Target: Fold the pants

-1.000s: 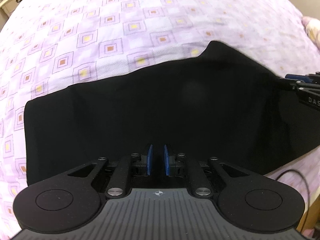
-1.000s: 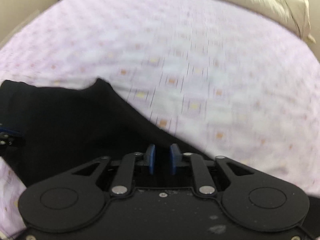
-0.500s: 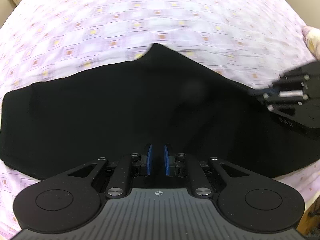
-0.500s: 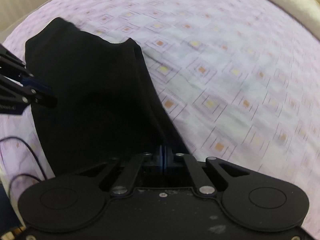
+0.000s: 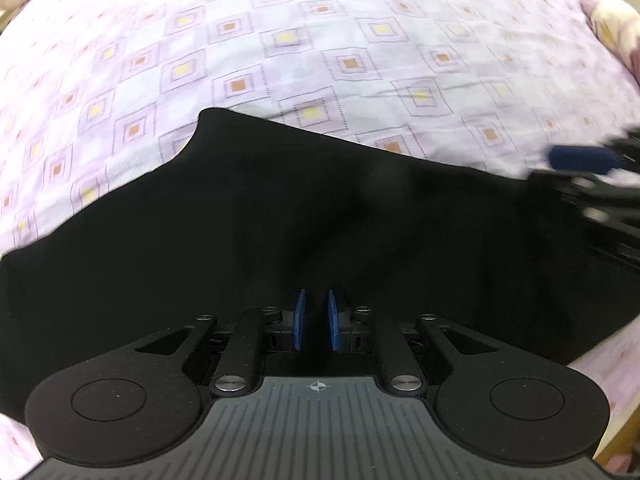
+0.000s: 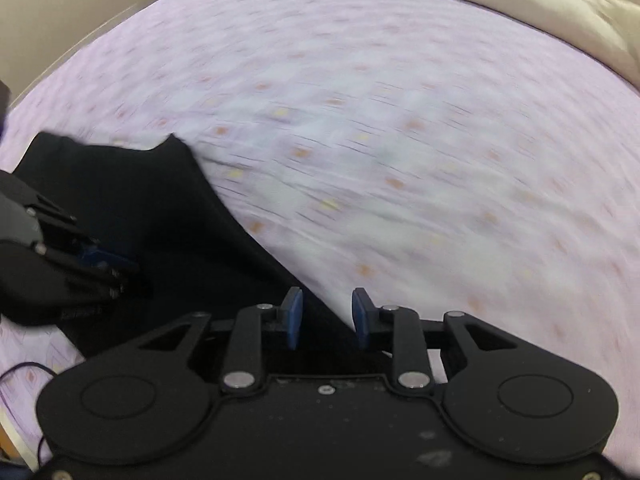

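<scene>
Moved: right gripper [image 6: 325, 318] jaws, pressed together half a second back, now stand apart and are opening; both views have slid across the bed, and the right wrist view is motion-blurred.
Pants: black pants [image 5: 320, 232] lie flat on the bedsheet [image 5: 320, 40], one long dark band across the left wrist view; a raised point sticks up on the far edge, upper left.
Pants edge: in the right wrist view the pants [image 6: 160, 216] fill the left side, the edge running diagonally down to the right gripper's pads.
Left gripper: left gripper [image 5: 316, 326] points steeply down over the near middle of the pants; blue pads close together with a narrow gap; cloth between them is black on black, so whether it is pinched cannot be told.
Right gripper: blue pads clearly parted, pants edge between them, pads not pressing on it.
Cross view: right gripper [image 5: 580, 160] shows blurred at the right edge of the left wrist view, over the pants' far right end; left gripper [image 6: 100, 260] shows at the left of the right wrist view, over the black cloth.
Bed: lilac sheet with square pattern; cream bedding [image 6: 520, 4] at the far side.
Cable: thin dark cable [image 6: 24, 372] lower left, on the sheet.
</scene>
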A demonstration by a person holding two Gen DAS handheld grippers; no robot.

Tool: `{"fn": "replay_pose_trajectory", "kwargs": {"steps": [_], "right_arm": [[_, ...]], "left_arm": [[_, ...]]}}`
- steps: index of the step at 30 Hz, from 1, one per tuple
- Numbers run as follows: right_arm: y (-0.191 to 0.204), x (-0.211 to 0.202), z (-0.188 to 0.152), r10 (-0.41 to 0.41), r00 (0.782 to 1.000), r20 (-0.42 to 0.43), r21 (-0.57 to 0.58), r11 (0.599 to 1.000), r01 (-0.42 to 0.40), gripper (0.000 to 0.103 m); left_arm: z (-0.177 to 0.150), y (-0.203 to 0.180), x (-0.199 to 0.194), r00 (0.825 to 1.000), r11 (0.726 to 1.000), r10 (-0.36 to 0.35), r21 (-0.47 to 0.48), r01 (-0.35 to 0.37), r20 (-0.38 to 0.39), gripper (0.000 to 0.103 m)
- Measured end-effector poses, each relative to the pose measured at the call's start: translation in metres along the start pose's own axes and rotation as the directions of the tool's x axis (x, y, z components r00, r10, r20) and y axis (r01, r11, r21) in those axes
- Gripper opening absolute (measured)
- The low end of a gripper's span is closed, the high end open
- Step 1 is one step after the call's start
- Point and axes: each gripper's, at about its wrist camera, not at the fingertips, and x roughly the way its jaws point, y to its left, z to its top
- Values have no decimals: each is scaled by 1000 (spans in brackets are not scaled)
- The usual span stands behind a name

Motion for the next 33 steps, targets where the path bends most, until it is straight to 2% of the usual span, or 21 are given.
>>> {"fn": "replay_pose_trajectory", "kwargs": {"steps": [6,9,11,14,17,20,23,27,30,32,33], "right_arm": [[-23,-39,-65,-134,990,-44,143,980,139,29],[-34,-45,-84,-178,982,-55,143,972,185,30],[-44,-39,-81,-193,980,-48,103,975,197,30],[-58,-34,-70,-143,989,-20,12,990,143,31],[-67,-18,-55,-20,998,-52,-115,993,14,31],[-68,-4,-51,61,990,-124,-255,963,-92,31],[-67,9,-50,88,984,-157,-392,909,-144,34],[-73,12,-42,110,982,-153,-438,883,-167,38],[-81,16,-40,137,972,-191,-433,877,-208,39],[-83,16,-40,158,967,-201,-439,868,-233,20],[-83,15,-41,160,965,-209,-446,862,-240,5]], "left_arm": [[1,-12,11,999,999,32,44,-32,10,13],[0,-17,11,999,997,42,65,-43,19,13],[1,-19,12,999,997,43,59,-44,15,13],[2,-19,4,999,999,45,-3,-45,21,13],[-5,-20,-13,997,994,52,-97,-46,57,13],[-18,-26,-26,994,978,66,-204,-47,87,13],[-34,-36,-31,994,955,70,-293,-42,84,13],[-52,-54,-31,996,940,67,-339,-44,57,13],[-59,-68,-33,997,938,68,-341,-51,39,13],[-60,-72,-37,997,938,67,-343,-51,33,13],[-59,-73,-38,997,937,65,-346,-49,33,13]]}}
